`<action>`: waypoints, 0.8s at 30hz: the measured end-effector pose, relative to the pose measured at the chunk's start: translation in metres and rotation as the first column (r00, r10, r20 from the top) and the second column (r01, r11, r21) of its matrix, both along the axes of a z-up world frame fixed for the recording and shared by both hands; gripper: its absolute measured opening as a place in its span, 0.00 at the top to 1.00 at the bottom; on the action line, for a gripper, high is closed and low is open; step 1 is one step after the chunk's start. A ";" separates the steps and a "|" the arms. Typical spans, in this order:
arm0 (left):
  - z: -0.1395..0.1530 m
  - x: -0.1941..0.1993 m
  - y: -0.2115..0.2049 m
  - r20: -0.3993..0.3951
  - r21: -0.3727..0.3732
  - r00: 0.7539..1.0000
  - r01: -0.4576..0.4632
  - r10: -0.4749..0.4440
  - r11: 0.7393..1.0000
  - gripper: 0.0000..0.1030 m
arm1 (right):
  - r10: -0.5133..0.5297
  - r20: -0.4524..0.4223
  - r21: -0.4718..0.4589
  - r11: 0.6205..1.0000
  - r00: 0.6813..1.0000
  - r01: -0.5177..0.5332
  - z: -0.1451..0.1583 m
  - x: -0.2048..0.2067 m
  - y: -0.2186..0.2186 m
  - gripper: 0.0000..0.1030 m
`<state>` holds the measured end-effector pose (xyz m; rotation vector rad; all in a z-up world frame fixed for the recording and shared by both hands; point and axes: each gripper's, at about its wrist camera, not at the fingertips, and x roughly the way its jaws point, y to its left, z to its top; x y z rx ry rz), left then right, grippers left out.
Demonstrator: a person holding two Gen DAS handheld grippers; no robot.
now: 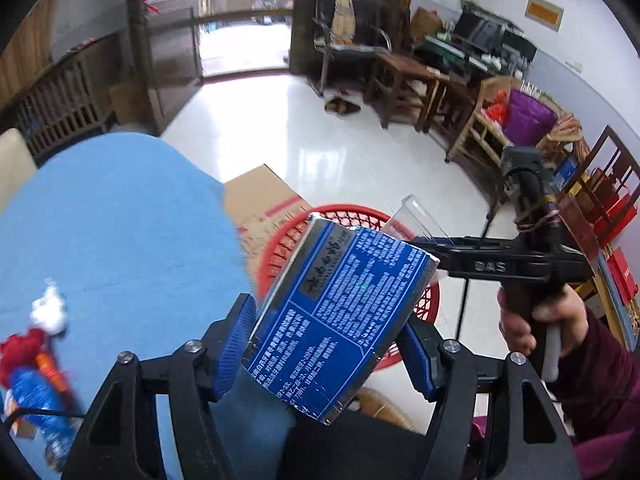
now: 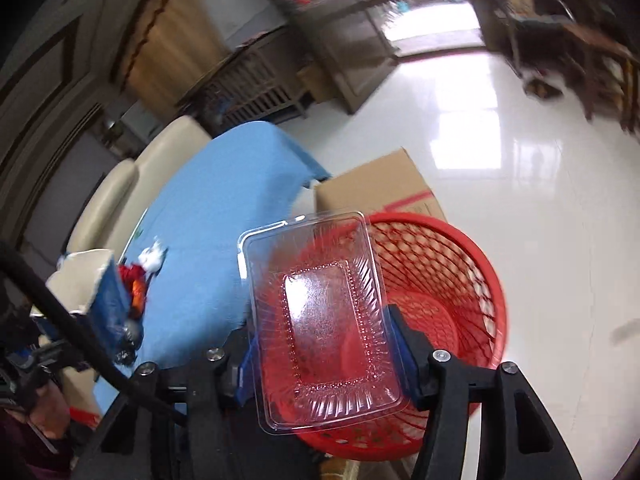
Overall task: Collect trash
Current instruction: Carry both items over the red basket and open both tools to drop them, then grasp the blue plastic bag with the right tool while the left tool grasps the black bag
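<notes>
Left wrist view: your left gripper jaws clasp the blue carton mid-frame above the red basket, your right gripper grasps the clear tray, and wrappers await on the counter lower left

On my right tool, seen from the left wrist view, I can read the raised letters "DAS". The blue box carries white Chinese print in framed blocks and a dark vertical brand strip, too blurred for me to read.
</notes>
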<state>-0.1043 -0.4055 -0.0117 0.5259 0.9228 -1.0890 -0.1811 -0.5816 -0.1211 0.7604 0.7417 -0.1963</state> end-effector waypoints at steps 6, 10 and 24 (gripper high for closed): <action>-0.031 -0.001 -0.020 0.005 0.107 1.000 -0.016 0.016 0.994 0.28 | -0.051 0.026 0.081 0.996 0.998 0.049 -0.016 -0.011 -0.020 0.26; -0.018 0.002 -0.003 0.023 0.088 0.999 -0.042 0.040 0.995 0.28 | -0.048 0.024 0.073 0.996 0.999 0.046 -0.018 -0.009 -0.019 0.26; 0.041 0.048 0.243 0.129 -0.072 0.840 -0.522 0.527 0.850 0.27 | 0.303 0.090 -0.030 0.953 0.949 -0.301 0.040 0.100 0.103 0.26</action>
